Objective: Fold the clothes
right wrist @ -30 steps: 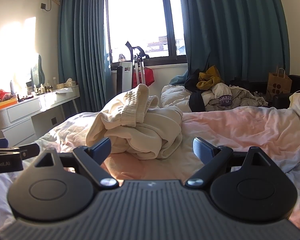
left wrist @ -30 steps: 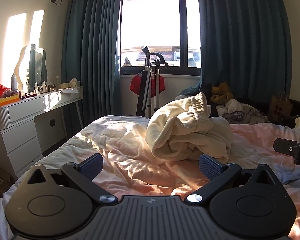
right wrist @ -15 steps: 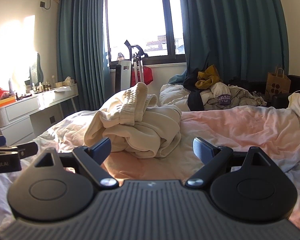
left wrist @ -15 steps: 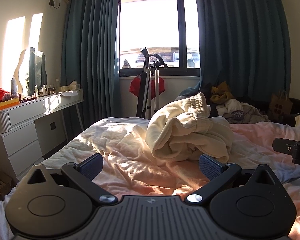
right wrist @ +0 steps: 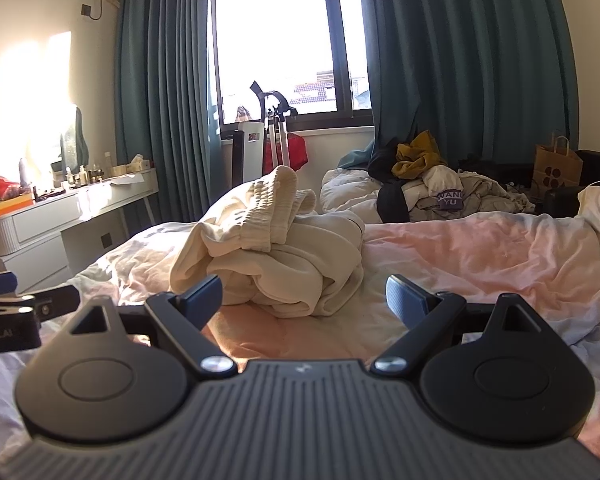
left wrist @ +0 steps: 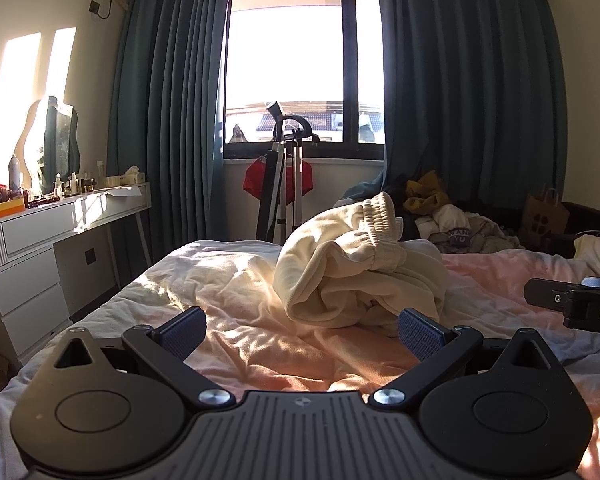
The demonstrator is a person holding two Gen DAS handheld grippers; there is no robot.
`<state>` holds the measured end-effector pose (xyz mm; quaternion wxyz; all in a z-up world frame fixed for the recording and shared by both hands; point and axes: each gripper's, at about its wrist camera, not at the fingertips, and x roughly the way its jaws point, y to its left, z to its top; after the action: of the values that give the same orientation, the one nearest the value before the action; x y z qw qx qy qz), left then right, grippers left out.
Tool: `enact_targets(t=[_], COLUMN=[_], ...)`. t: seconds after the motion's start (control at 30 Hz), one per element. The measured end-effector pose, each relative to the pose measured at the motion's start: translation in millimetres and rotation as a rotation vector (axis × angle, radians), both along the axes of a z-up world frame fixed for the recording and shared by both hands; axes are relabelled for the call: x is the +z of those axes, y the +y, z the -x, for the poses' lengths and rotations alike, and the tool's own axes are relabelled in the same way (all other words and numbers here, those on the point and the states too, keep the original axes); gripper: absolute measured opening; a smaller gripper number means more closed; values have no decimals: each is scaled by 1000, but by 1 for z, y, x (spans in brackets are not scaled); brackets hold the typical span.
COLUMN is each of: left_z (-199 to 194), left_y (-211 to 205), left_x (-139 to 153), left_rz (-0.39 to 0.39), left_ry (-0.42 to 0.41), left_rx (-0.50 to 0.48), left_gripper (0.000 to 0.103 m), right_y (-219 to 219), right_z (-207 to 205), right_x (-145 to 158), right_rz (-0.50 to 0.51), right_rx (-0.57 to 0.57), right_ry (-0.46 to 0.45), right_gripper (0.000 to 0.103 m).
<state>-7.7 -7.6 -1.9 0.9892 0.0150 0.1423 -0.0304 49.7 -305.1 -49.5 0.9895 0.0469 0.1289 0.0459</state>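
At the left wall a white dresser (left wrist: 32, 248) stands with bottles, a mirror (left wrist: 54, 144) and an orange box on it. Next come dark blue curtains (left wrist: 168, 100) on both sides of a bright window (left wrist: 300, 72), and below the window a tripod (left wrist: 286, 176) with something red behind it. More to the right, a pile of clothes (right wrist: 432, 188) lies behind the bed, and a brown paper bag (right wrist: 556, 164) stands near the right wall.

The bed (left wrist: 236, 320) has a wrinkled white and pink cover with sun on it. The cream sweatpants (left wrist: 356, 276) lie in 1 crumpled heap in the middle of the bed, the elastic waistband on top.

The left gripper (left wrist: 302, 330) hangs over the cover with its 2 blue pads wide apart and nothing between them. The right gripper (right wrist: 304, 298) is the same, its fingers spread wide and empty. The heap is just ahead of both, not touched.
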Motion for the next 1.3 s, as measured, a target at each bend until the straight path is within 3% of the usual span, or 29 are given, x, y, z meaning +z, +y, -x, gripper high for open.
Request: enact_targets(t=[0.3, 0.5, 0.67, 0.77, 0.93, 1.13, 1.3], left_z=[-7, -11, -36, -68, -132, -229, -302], left_y=[7, 7, -7, -14, -39, -93, -134], left_x=[-5, -4, 1, 3, 6, 22, 27], left_rz=[36, 87, 70, 139, 124, 14, -80], left_ry=[30, 29, 54, 88, 111, 90, 67], left_rx=[15, -27, -72, -81, -78, -75, -52], left_gripper=[103, 100, 98, 95, 90, 86, 81], right_y=[0, -1, -4, -7, -11, -17, -34], right_z=[1, 2, 4, 0, -12, -36, -60], right_x=[0, 1, 4, 1, -7, -25, -41], right_rz=[-10, -24, -43, -50, -82, -88, -150], right_rx=[-12, -14, -31, -42, -36, -29, -35], right_ry=[-2, -5, 6, 23, 40, 79, 111], right_gripper=[91, 91, 91, 91, 91, 91, 91])
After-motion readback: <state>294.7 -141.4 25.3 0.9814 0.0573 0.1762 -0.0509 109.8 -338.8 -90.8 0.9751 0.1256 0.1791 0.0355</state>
